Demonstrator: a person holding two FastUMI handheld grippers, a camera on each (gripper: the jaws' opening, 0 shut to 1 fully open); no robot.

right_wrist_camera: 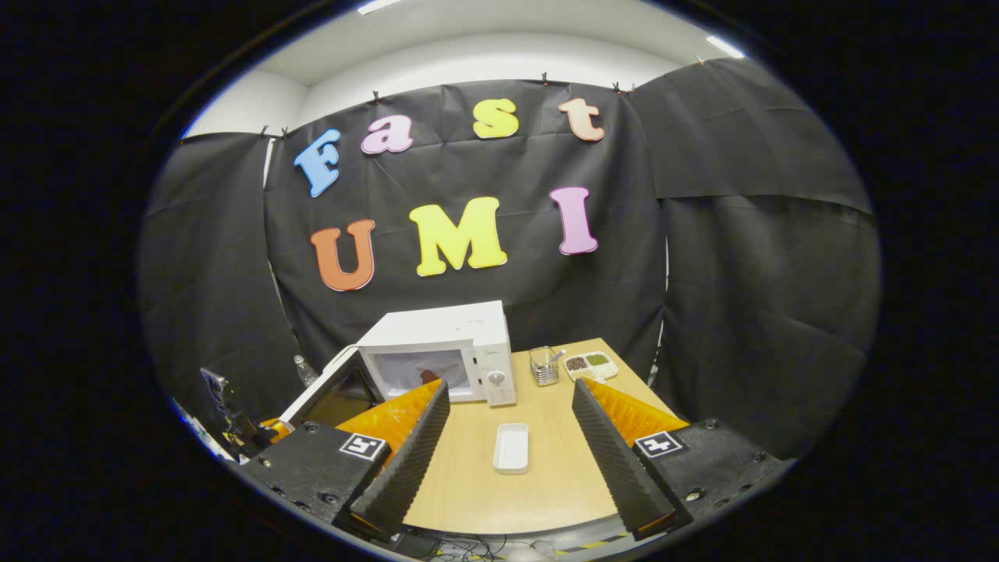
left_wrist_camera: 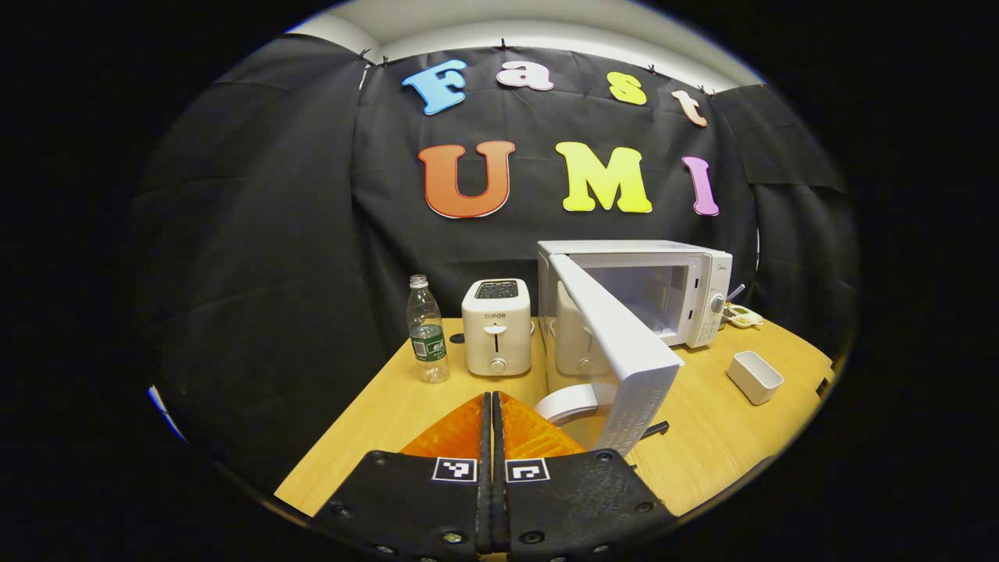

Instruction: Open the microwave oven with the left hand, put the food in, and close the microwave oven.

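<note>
The white microwave (left_wrist_camera: 702,293) stands at the back of the wooden table with its door (left_wrist_camera: 624,367) swung wide open towards me. My left gripper (left_wrist_camera: 492,396) is shut with nothing between its fingers, low over the table just left of the door's free edge. In the right gripper view the microwave (right_wrist_camera: 460,332) is ahead on the left, its door (right_wrist_camera: 332,394) hanging open. A small reddish thing (right_wrist_camera: 428,377) shows inside the cavity. My right gripper (right_wrist_camera: 511,390) stands open and empty above the table, over an empty white tray (right_wrist_camera: 512,447).
A white toaster (left_wrist_camera: 496,326) and a clear water bottle (left_wrist_camera: 428,332) stand left of the microwave. The white tray (left_wrist_camera: 754,377) lies to its right. A wire holder (right_wrist_camera: 544,365) and a divided dish (right_wrist_camera: 591,364) sit beside the microwave. A white rounded object (left_wrist_camera: 570,402) lies beneath the door.
</note>
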